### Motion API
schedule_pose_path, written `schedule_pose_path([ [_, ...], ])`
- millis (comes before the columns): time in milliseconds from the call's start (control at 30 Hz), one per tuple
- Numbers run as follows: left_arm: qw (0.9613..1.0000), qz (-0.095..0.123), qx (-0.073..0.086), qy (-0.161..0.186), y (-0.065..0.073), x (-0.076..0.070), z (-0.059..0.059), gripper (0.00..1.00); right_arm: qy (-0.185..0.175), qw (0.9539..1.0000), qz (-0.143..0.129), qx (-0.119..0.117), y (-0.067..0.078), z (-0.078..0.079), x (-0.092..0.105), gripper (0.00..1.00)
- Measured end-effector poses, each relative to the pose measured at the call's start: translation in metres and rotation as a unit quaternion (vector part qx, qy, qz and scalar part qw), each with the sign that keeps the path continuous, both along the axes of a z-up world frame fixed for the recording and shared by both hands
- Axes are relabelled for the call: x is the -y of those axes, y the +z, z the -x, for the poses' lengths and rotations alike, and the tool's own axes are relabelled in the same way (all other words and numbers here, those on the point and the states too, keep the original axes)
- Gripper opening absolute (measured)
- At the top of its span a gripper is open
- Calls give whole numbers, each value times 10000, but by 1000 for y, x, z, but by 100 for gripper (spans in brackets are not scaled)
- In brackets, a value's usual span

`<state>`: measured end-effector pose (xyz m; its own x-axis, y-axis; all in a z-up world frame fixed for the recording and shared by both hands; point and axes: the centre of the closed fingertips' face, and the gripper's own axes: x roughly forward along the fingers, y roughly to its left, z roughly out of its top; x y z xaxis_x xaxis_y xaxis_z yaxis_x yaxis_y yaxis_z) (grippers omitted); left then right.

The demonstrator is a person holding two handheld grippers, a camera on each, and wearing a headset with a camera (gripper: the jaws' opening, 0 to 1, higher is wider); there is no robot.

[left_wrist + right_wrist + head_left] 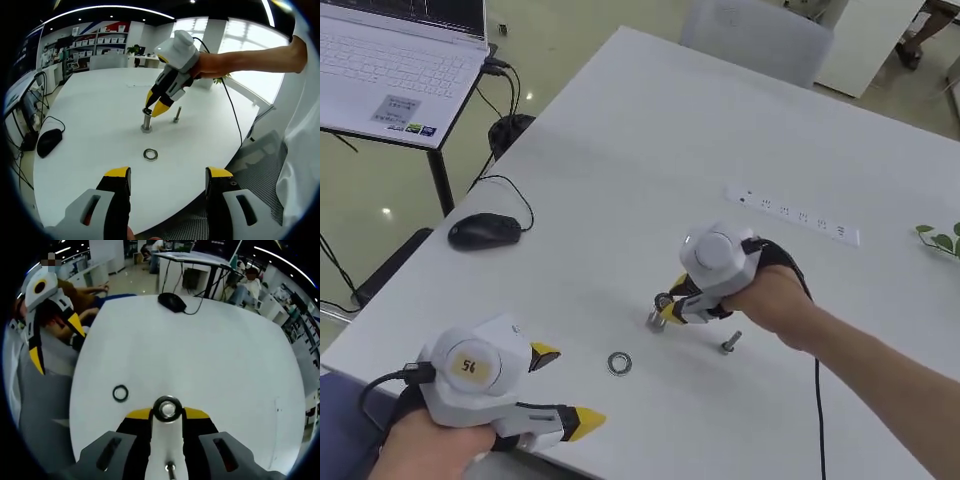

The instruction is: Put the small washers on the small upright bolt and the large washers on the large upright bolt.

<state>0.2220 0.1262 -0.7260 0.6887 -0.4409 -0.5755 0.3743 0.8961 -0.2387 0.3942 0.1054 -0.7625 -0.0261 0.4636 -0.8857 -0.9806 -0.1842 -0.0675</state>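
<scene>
**Right gripper** [666, 306]: clenched on a washer [167, 399], the yellow tips pressing its two sides. It is held at the top of the large upright bolt [146, 123]. In the right gripper view the ring covers the bolt's top. Whether the ring is threaded over the bolt or only rests above it cannot be told. In the head view the jaws and the hand hide most of the bolt.

**Left gripper** [565, 387]: jaws spread wide with nothing between them. It is low at the near edge of the table [620, 150], well apart from the bolts.

**Small upright bolt** [730, 343]: stands bare just beside the large one, partly behind the right hand in the head view. It is too small there to make out any thread.

**Loose washer** [619, 363]: lies flat on the table between the left gripper and the large bolt, touching neither. Its size class is hard to judge.

**Other items:** a black mouse [485, 232] with its cable near the left edge of the table. A white power strip [795, 213] lies further back. A laptop [400, 60] on a side stand is cut off by the frame.
</scene>
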Motion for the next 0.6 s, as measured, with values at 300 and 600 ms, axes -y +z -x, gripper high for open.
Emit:
schedule_pose_path([
  [300, 10000, 4, -6, 9, -1, 0, 1, 60, -1, 10000, 95, 3, -5, -1, -1, 23],
  [600, 10000, 7, -6, 22, -2, -1, 1, 60, 19, 9996, 269, 15, -17, -1, -2, 24],
])
